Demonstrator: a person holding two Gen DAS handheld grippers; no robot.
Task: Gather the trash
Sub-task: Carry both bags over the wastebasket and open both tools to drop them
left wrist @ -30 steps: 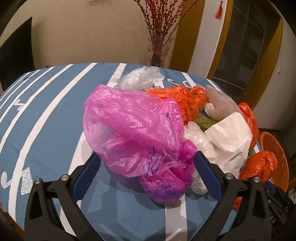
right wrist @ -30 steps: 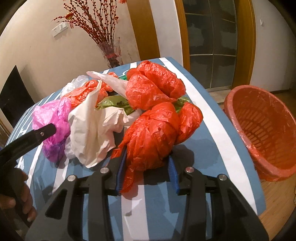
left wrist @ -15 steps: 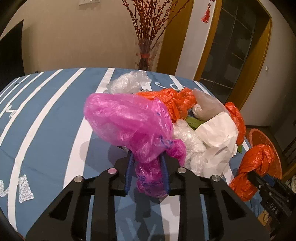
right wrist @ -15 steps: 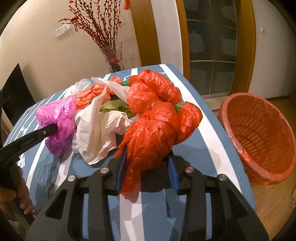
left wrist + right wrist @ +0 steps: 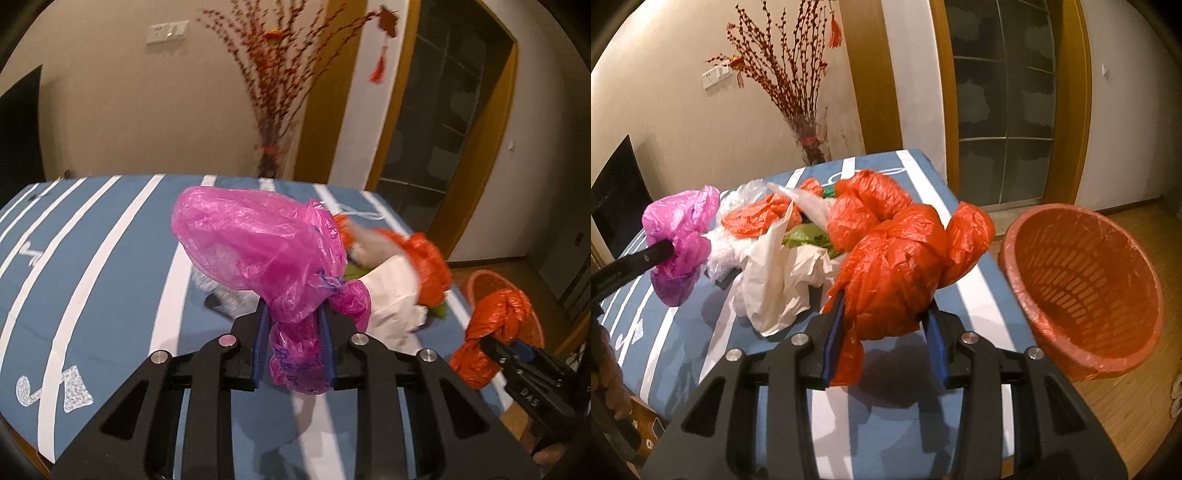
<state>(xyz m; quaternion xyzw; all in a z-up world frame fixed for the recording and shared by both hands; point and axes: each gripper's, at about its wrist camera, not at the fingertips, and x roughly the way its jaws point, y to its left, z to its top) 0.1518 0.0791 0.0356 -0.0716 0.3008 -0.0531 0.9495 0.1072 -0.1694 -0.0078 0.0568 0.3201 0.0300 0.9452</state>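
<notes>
Left wrist view: the left gripper is clamped on a crumpled pink plastic bag, lifted above the blue white-striped bench.

Right wrist view: the right gripper pinches a knotted orange plastic bag. The orange mesh basket stands just beside the bench; carry both bags above its rim before releasing.

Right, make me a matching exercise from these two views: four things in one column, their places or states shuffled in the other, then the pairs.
1. pink plastic bag
2. knotted orange plastic bag
3. orange plastic basket
4. crumpled white paper bag

A. beside the table, off its edge
B. clamped in the left gripper
C. lying on the striped blue table
D. clamped in the right gripper

Pairs: 1-B, 2-D, 3-A, 4-C
</notes>
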